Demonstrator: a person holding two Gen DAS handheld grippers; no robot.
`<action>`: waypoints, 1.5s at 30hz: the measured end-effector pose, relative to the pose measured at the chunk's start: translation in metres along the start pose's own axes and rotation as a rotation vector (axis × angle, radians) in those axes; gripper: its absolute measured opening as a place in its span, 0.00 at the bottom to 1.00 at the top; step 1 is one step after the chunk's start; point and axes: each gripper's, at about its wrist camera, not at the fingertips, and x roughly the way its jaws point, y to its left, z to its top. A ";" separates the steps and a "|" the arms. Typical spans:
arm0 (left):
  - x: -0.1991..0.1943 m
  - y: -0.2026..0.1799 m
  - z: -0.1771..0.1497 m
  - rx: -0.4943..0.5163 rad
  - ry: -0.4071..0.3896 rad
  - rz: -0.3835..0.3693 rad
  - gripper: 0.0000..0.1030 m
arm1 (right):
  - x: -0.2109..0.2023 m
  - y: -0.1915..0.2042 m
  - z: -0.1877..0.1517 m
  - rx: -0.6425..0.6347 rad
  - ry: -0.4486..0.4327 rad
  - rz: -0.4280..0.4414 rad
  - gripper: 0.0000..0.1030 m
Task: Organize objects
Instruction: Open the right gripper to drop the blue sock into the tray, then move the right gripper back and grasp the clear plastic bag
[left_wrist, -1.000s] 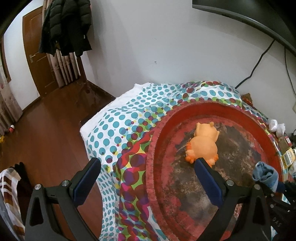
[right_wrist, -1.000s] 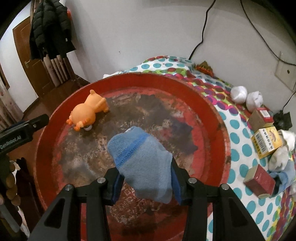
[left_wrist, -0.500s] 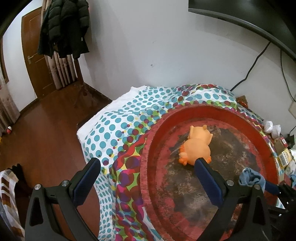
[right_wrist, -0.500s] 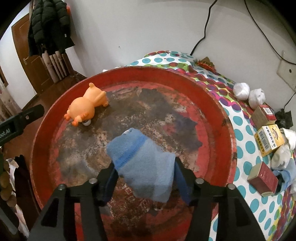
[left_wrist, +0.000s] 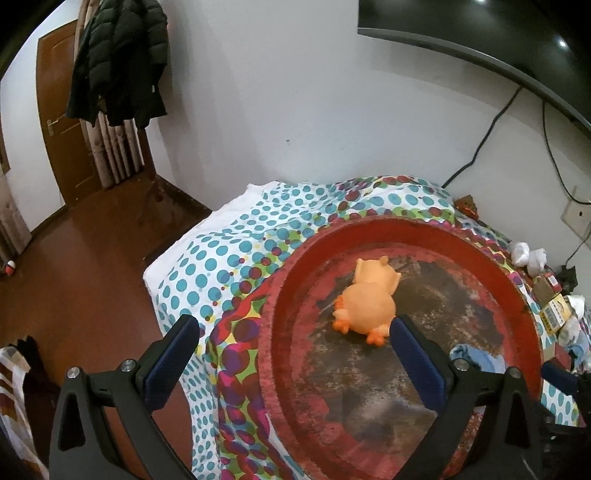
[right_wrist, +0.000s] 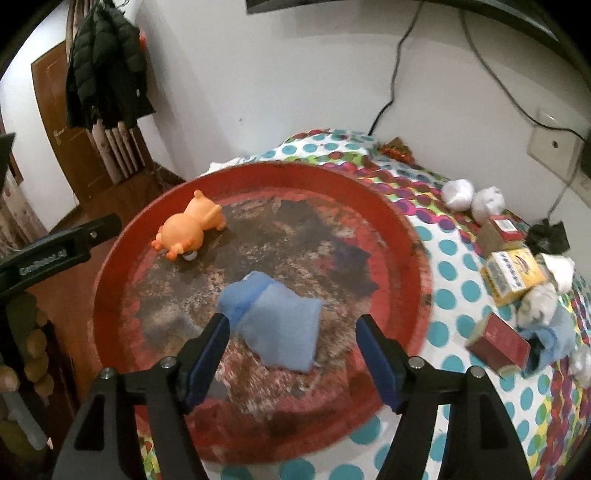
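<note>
A big round red tray with a worn dark floor lies on the dotted tablecloth. An orange toy animal lies at its far left; it also shows in the left wrist view. A light blue sock lies on the tray floor, loose, between the fingers of my open right gripper. A corner of the sock shows in the left wrist view. My left gripper is open and empty above the tray's left rim.
To the right of the tray lie small boxes: yellow, red, brown. White socks, a blue cloth and a black item lie there too. The table edge drops to the wooden floor at left.
My right gripper opened and let go of the blue sock, which now lies on the tray. Both grippers have pulled back and up a little.
</note>
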 end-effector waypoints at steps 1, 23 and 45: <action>0.000 -0.001 0.000 0.005 0.001 0.001 1.00 | -0.005 -0.005 -0.002 0.011 -0.009 -0.003 0.71; -0.018 -0.058 -0.014 0.209 -0.079 -0.009 1.00 | -0.090 -0.261 -0.083 0.398 -0.052 -0.440 0.71; -0.021 -0.123 -0.046 0.378 -0.060 -0.173 1.00 | -0.038 -0.312 -0.079 0.376 -0.009 -0.467 0.60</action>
